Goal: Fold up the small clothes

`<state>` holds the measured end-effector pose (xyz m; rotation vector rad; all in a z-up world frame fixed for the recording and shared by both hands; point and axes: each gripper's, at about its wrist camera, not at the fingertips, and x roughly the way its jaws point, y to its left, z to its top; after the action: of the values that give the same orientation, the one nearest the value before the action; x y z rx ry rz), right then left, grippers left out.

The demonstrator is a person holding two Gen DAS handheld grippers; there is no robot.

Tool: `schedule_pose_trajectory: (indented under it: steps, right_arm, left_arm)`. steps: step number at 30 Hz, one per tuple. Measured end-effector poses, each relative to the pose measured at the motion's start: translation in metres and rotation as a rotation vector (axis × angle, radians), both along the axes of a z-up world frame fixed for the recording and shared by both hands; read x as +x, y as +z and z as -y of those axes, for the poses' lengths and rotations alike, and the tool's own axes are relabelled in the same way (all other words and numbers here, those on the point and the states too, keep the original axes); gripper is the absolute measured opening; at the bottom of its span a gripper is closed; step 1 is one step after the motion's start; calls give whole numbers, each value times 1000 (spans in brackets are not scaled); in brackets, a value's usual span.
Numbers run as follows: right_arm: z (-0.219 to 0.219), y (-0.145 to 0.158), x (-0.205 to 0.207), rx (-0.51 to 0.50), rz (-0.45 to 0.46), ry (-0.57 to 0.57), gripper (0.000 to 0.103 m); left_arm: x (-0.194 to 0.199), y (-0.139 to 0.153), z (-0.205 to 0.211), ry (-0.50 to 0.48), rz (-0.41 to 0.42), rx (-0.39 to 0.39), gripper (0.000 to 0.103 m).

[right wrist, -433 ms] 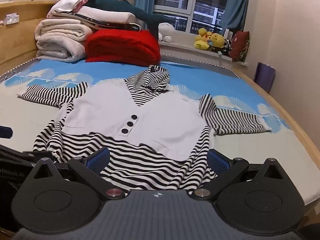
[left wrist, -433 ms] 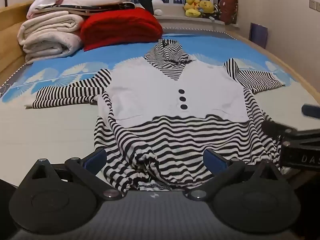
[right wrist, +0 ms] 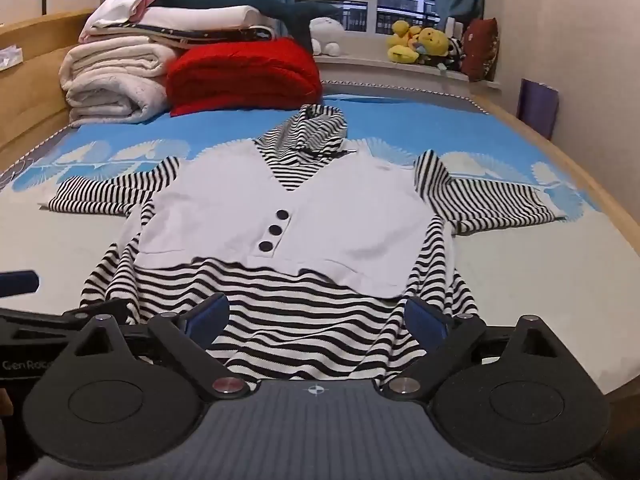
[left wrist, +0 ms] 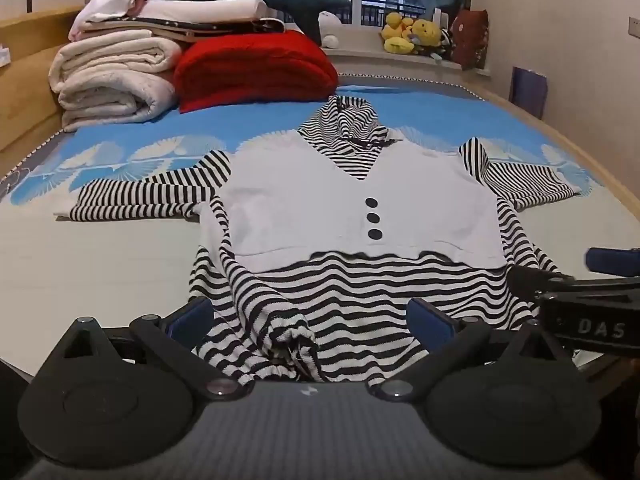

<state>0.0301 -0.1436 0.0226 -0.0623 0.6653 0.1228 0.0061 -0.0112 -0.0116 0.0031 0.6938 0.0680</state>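
Observation:
A small black-and-white striped top with a white vest front and three black buttons [left wrist: 352, 208] lies face up on the bed, sleeves spread to both sides. It also shows in the right wrist view [right wrist: 288, 216]. Its hem is bunched near the front edge. My left gripper [left wrist: 310, 320] is open over the bunched hem. My right gripper [right wrist: 316, 318] is open over the hem's right part. The right gripper also shows at the right edge of the left wrist view [left wrist: 592, 308].
A red folded blanket [left wrist: 256, 68] and a stack of white folded bedding [left wrist: 116, 76] stand at the head of the bed. Plush toys [left wrist: 416, 34] sit on the window sill. A wooden bed frame [left wrist: 580, 152] runs along the right.
Both grippers have shifted slightly towards the left over the hem. The top lies as before.

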Motion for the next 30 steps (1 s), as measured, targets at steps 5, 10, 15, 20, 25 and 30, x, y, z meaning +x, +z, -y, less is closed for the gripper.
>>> schedule_pose_trajectory:
  steps: [5, 10, 15, 20, 25, 30]
  right_arm:
    - [1, 1, 4, -16, -11, 11, 86]
    - [-1, 1, 3, -24, -9, 23, 80]
    - [-4, 1, 1, -28, -6, 37, 68]
    - [-6, -1, 0, -62, 3, 40, 66]
    - [-5, -1, -2, -59, 14, 47, 65]
    - [-3, -2, -1, -46, 5, 37, 65]
  left_arm:
    - [4, -2, -1, 2, -19, -14, 102]
    - [6, -4, -1, -13, -43, -10, 102]
    - [8, -5, -2, -17, -49, -18, 102]
    - [7, -4, 0, -37, -45, -14, 102]
    - [7, -4, 3, -53, -51, -12, 102]
    - [8, -4, 4, -60, -59, -15, 102]
